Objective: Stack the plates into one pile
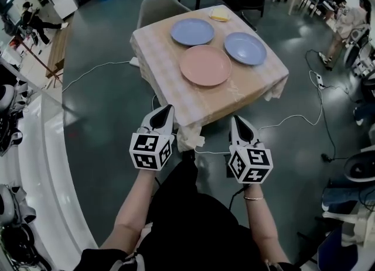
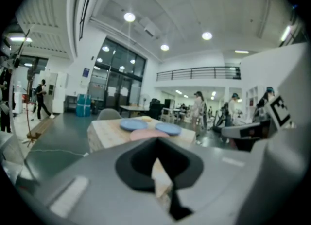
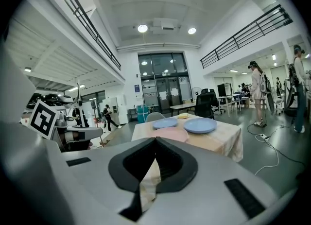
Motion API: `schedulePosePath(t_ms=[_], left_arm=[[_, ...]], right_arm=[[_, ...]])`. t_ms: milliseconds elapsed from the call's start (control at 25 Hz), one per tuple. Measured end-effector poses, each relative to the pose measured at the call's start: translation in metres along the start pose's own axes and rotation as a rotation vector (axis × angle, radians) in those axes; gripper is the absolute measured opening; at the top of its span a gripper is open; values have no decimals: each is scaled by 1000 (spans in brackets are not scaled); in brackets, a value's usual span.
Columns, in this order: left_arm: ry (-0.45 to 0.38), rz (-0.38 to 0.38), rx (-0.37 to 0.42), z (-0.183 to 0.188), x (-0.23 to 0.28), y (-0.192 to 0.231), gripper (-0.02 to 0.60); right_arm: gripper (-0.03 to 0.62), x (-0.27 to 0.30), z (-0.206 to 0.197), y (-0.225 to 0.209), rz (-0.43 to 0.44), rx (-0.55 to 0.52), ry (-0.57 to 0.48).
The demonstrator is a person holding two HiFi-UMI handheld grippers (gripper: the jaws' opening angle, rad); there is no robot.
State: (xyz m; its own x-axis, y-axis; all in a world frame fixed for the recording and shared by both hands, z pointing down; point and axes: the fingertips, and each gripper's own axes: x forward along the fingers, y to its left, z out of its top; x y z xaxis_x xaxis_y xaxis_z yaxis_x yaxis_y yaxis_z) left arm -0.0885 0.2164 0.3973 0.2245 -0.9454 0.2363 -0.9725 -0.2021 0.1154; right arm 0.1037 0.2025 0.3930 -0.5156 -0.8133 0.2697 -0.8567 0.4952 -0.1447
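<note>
Round pink plate (image 1: 205, 65): near edge of the square cloth-covered table (image 1: 168, 65). Pale blue plate (image 1: 192, 31): its far side. Second pale blue plate (image 1: 245, 48): its right side. We judge all stiff, smooth, breakable; we grip rims. Left gripper (image 1: 169, 109), right gripper (image 1: 235, 119): jaws together, empty, short of the table.

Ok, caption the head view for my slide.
Left tongs and right tongs, shut, face a cloth-covered table with two round blue plates and one round pink plate, unstacked.
</note>
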Motion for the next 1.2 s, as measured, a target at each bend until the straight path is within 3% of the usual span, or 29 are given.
schedulePosePath(t_ms=[720, 1200], left_arm=[[41, -37, -6, 25, 162, 75, 6], [55, -51, -44, 31, 208, 115, 28]], right_arm=[[5, 159, 35, -49, -22, 20, 30], [6, 213, 47, -61, -57, 54, 49]])
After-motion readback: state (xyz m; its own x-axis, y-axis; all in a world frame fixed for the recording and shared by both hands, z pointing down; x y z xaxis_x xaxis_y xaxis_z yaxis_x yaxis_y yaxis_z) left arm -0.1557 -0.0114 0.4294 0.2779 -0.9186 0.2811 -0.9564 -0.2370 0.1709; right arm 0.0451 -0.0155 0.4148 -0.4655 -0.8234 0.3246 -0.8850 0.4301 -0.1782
